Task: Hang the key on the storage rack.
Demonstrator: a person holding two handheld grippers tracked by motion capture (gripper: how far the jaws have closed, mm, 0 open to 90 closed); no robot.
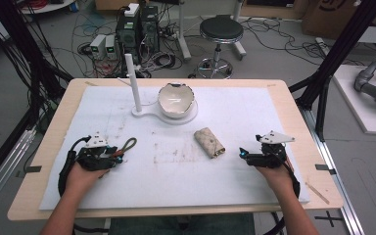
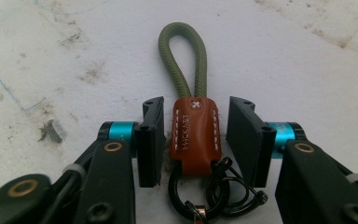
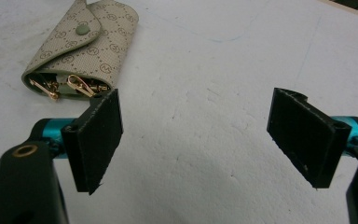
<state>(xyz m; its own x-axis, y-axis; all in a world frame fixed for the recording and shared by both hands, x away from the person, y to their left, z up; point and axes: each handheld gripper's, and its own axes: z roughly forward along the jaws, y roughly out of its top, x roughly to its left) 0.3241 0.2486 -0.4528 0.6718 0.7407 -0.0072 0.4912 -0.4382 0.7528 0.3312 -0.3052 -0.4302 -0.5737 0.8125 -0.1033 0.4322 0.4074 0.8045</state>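
- Left tool (image 1: 119, 155) rests on the worktop, jaws spread either side of a keyring (image 2: 193, 135) with brown leather tab and green cord loop, small gaps showing.
- Right tool (image 1: 243, 153) jaws spread wide, nothing between; a patterned key pouch (image 3: 81, 44) lies just ahead, leftward.
- White mat (image 1: 235, 181) is scuffed, stained.
- Beyond: bowl (image 1: 176, 99), then stool (image 1: 221, 29), floor cables (image 1: 274, 39).

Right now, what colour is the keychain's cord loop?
Olive green cord loop, clearest in the left gripper view.
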